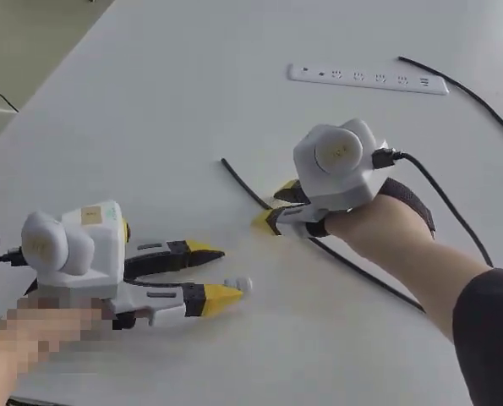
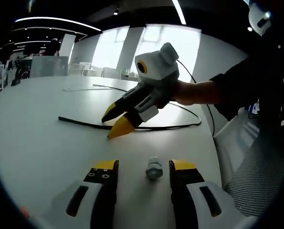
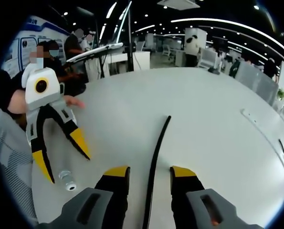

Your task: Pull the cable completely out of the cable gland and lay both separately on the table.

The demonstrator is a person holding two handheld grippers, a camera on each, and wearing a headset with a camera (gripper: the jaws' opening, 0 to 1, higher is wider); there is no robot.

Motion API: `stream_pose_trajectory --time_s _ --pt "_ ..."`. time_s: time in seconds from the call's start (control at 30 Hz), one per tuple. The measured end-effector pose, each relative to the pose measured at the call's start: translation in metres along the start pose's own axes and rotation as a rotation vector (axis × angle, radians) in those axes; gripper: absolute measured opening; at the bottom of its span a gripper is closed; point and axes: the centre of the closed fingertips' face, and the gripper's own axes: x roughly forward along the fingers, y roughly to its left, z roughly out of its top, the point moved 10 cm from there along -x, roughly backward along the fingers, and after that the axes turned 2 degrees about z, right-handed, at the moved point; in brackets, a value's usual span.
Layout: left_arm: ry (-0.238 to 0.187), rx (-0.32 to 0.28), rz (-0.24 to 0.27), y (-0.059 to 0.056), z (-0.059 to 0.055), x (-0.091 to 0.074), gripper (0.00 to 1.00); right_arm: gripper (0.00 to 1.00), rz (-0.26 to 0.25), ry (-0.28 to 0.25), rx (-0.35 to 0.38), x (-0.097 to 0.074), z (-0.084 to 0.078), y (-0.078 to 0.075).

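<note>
Lying across the middle of the table [image 1: 150, 101] in the head view, the black cable [image 1: 365, 275] passes under the right gripper [image 1: 272, 203], while the white gland [image 1: 243, 284] sits apart from it toward the near edge, at the left gripper's [image 1: 230, 272] tips. A power strip [image 1: 368, 79] lies by the far edge. The left gripper view shows its jaws spread, the gland [image 2: 153, 168] loose between them. In the right gripper view, the jaws stand spread either side of the cable [image 3: 162, 133], not gripping it.
</note>
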Motion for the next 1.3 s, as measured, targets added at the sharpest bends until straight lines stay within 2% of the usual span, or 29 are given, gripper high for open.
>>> stream_pose_trajectory --time_s 0.03,0.23,0.43,0.5,0.6,0.7,0.8,0.83,0.87,0.9,0.93,1.03,1.1,1.13,1.2,1.3 --pt "-0.008 0.000 0.001 0.000 0.000 0.000 0.49 0.32 0.003 -0.015 0.031 -0.001 0.000 0.000" --pt "-0.017 0.007 0.010 0.000 0.000 -0.002 0.52 0.34 -0.001 -0.014 0.019 -0.005 -0.001 0.001" --pt "-0.043 0.018 0.032 0.003 0.005 -0.003 0.68 0.42 -0.013 -0.019 0.036 -0.008 -0.004 0.000" --pt "-0.050 0.025 0.038 0.003 0.006 -0.005 0.69 0.44 -0.014 -0.019 0.039 -0.010 -0.005 0.000" --pt "-0.057 0.029 0.057 0.004 0.009 -0.006 0.72 0.48 -0.042 -0.046 0.036 -0.016 -0.004 -0.003" --pt "-0.064 0.028 0.083 0.006 0.013 -0.009 0.79 0.53 -0.069 -0.061 0.028 -0.022 -0.003 -0.004" --pt "-0.093 0.016 0.106 0.009 0.019 -0.013 0.87 0.58 -0.085 -0.066 0.026 -0.030 -0.004 -0.004" --pt "-0.104 0.008 0.111 0.009 0.021 -0.013 0.95 0.61 -0.084 -0.087 0.037 -0.032 -0.004 -0.004" --pt "-0.126 -0.004 0.114 0.009 0.024 -0.012 0.99 0.66 -0.090 -0.105 0.048 -0.033 -0.004 -0.005" --pt "-0.134 0.001 0.111 0.008 0.027 -0.014 0.97 0.73 -0.101 -0.089 0.067 -0.034 -0.007 -0.005" --pt "-0.138 0.003 0.117 0.008 0.029 -0.013 0.99 0.75 -0.097 -0.082 0.074 -0.034 -0.008 -0.006" --pt "-0.117 0.033 0.105 0.003 0.032 -0.012 0.99 0.78 -0.120 -0.095 0.062 -0.040 -0.010 -0.005" --pt "-0.115 0.020 0.100 0.000 0.033 -0.013 0.99 0.83 -0.127 -0.103 0.075 -0.045 -0.011 -0.005" --pt "-0.113 0.019 0.102 -0.001 0.034 -0.013 0.99 0.86 -0.134 -0.106 0.077 -0.047 -0.011 -0.006" --pt "-0.111 0.018 0.106 -0.003 0.036 -0.015 0.99 0.99 -0.146 -0.117 0.094 -0.051 -0.013 -0.007" --pt "-0.095 0.020 0.124 -0.006 0.039 -0.018 0.99 0.99 -0.161 -0.108 0.109 -0.062 -0.018 -0.007"
